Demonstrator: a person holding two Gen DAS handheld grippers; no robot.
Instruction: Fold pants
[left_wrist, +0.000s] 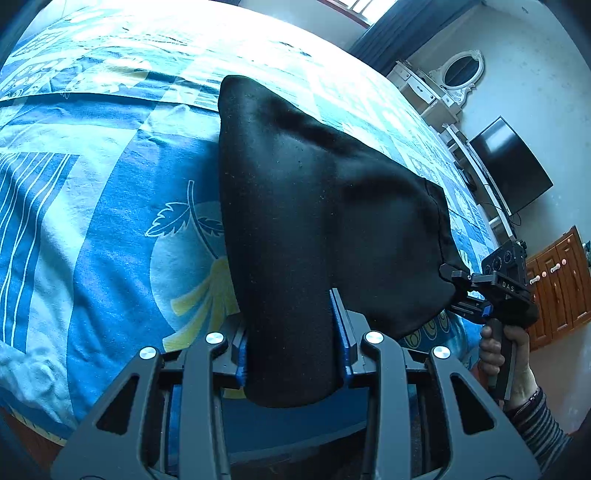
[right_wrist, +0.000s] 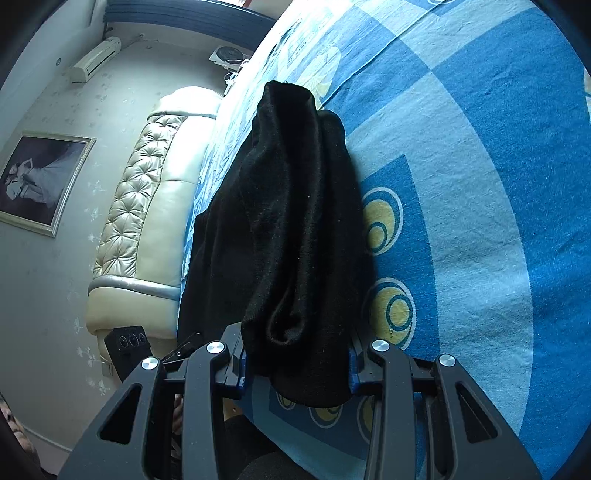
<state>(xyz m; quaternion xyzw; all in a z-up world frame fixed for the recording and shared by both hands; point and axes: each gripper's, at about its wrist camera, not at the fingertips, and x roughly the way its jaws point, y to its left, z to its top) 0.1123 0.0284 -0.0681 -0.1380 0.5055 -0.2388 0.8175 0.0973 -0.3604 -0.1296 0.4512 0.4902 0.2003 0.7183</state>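
Observation:
The black pants (left_wrist: 317, 206) hang stretched above the blue patterned bed between both grippers. My left gripper (left_wrist: 291, 332) is shut on one bunched end of the pants, the fabric wedged between its blue pads. My right gripper (left_wrist: 448, 275) shows at the right of the left wrist view, shut on the other end. In the right wrist view the right gripper (right_wrist: 299, 365) clamps a thick bunch of the pants (right_wrist: 295, 229), which run away from it and rest on the bed further off. The left gripper's body (right_wrist: 129, 343) shows at lower left there.
The bed sheet (left_wrist: 110, 206) is blue with white and yellow patterns and also fills the right wrist view (right_wrist: 480, 184). A cream tufted headboard (right_wrist: 147, 206) stands to the left. A dressing table with mirror (left_wrist: 443, 81), a black monitor (left_wrist: 513, 166) and a wooden cabinet (left_wrist: 561, 288) stand beyond the bed.

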